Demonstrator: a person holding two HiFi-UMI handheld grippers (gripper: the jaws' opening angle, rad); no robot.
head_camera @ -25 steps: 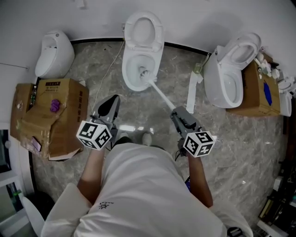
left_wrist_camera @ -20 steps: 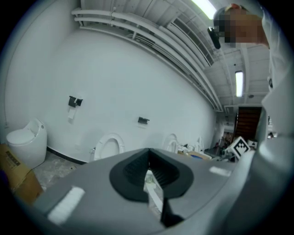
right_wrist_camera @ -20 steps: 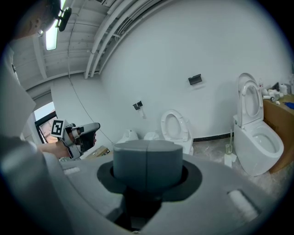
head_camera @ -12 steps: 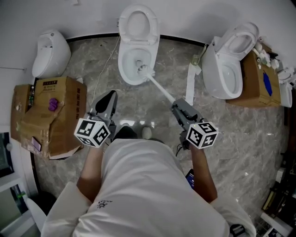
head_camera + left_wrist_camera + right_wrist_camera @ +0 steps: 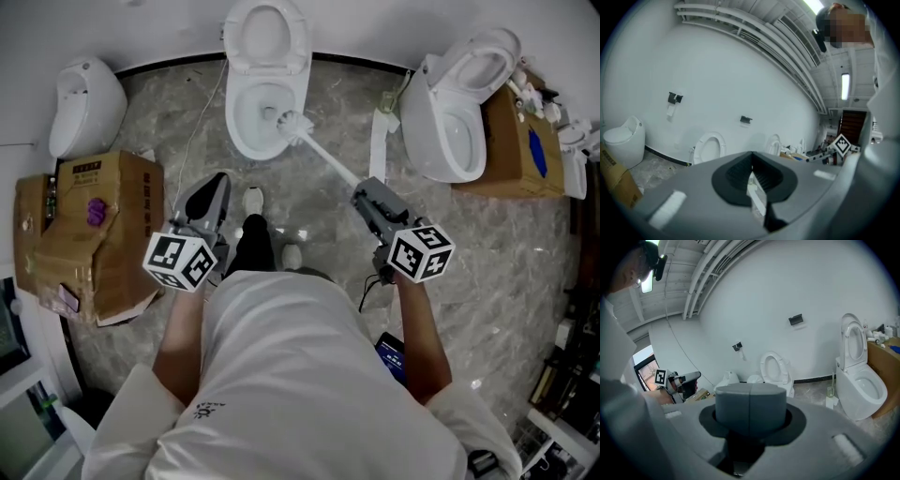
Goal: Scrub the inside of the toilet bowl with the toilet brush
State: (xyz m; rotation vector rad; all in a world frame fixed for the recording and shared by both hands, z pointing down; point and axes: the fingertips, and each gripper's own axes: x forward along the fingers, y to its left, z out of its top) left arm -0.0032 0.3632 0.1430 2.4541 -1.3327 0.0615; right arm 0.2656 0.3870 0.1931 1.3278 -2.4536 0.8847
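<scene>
- The right gripper [image 5: 367, 194] is squeezed tight on the long white handle of the toilet brush [image 5: 323, 157].
- The brush's bristly end is in the toilet bowl [image 5: 236, 122], by the right side.
- The left gripper [image 5: 210, 195] is closed with nothing in it, above the floor [image 5: 309, 202].

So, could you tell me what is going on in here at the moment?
A person is working at the middle toilet with a gripper in each hand. The right gripper is shut on the toilet brush by its handle, with the bristle head at the bowl's right rim. The left gripper is shut and empty, held over the floor.
</scene>
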